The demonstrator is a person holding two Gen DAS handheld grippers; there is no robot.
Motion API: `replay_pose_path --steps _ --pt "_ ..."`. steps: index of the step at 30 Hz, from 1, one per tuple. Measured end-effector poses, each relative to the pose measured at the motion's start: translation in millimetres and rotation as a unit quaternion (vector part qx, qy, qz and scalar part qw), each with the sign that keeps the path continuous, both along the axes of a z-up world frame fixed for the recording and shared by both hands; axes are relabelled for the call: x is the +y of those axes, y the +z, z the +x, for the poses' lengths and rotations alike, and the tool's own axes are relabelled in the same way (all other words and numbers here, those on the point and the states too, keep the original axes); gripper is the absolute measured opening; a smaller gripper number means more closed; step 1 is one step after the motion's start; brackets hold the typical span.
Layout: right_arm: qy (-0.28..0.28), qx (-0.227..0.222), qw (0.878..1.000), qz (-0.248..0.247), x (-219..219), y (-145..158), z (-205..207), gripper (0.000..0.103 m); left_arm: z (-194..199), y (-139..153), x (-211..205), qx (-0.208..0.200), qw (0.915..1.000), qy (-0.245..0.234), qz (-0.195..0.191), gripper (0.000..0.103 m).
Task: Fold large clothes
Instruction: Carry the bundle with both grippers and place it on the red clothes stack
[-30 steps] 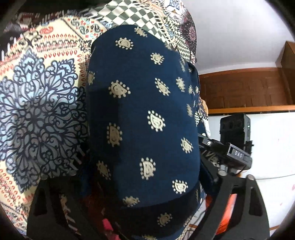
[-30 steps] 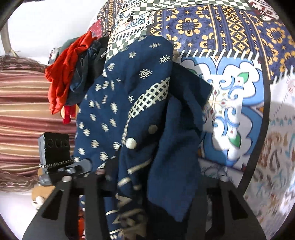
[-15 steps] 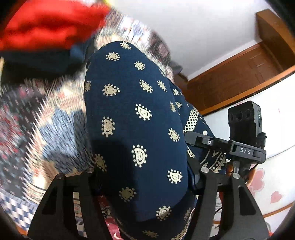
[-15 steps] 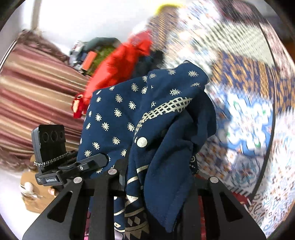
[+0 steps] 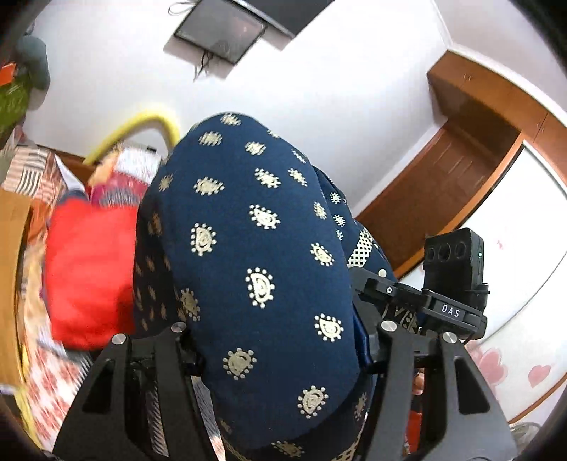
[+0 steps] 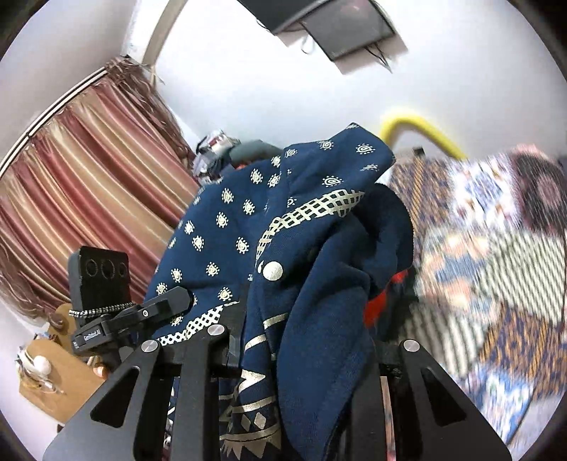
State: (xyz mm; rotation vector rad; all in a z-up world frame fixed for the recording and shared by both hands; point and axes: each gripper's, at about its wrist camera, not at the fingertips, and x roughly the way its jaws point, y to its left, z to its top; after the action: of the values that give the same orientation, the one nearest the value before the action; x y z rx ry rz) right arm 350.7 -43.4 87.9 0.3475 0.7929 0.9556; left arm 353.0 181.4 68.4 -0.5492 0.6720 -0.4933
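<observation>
— White walls, a dark screen [image 5: 223, 30] high up, a striped curtain [image 6: 88, 191] at nine o'clock in the right view. And the cloth?

— A navy garment [image 5: 262, 269] with cream paisley dots. In the left view it fills the middle, bulging up from six o'clock toward twelve between the jaws of the left gripper [image 5: 280, 354]. Those jaws have just been closing; the bundle sits wedged between them, both sides pressed against the fabric.

— The other end?

— The right gripper [image 6: 304, 351] grasps a bunched part with a lattice trim and a pale button [image 6: 273, 271]. Its jaws have closed further too, clenched on the folds.

— Which way does it run?

— Its long axis climbs from six o'clock to about one o'clock there, folds hanging down past the jaws.

— Below it?

— A patterned bedspread [image 6: 496, 248], blurred, at three o'clock, and a red cloth [image 5: 88, 273] at nine o'clock in the left view.
</observation>
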Motion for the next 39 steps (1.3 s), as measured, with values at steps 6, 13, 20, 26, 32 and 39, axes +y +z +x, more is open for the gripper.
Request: replay_pose_path --steps 6,13,20,26,32,39 --pt "0.0 0.005 1.0 -0.017 66.4 -13.4 59.5 0.023 66.1 -14.6 66.1 0.015 0.9992 0.024 -0.027 0.06" --pt "0.005 0.067 0.995 -0.079 125.6 -97.8 104.4 0.026 118.8 -100.4 111.6 0.067 0.9943 0.069 0.046 0.06" --pt "0.001 0.113 0.988 -0.102 126.4 -154.7 120.0 0.054 116.8 -164.6 130.0 0.116 0.9846 0.097 0.088 0.08" --pt "-0.036 0.12 0.982 -0.138 83.4 -135.7 104.8 0.059 117.0 -148.5 119.9 0.123 0.9742 0.126 0.141 0.09" --pt "-0.076 0.036 0.974 -0.209 65.9 -104.7 67.9 0.059 74.2 -118.6 99.1 0.101 0.962 0.16 0.197 0.09" --pt "-0.078 -0.056 0.979 -0.182 53.4 -39.4 -8.6 0.059 1.2 -60.1 70.8 0.045 0.9429 0.193 0.268 0.09"
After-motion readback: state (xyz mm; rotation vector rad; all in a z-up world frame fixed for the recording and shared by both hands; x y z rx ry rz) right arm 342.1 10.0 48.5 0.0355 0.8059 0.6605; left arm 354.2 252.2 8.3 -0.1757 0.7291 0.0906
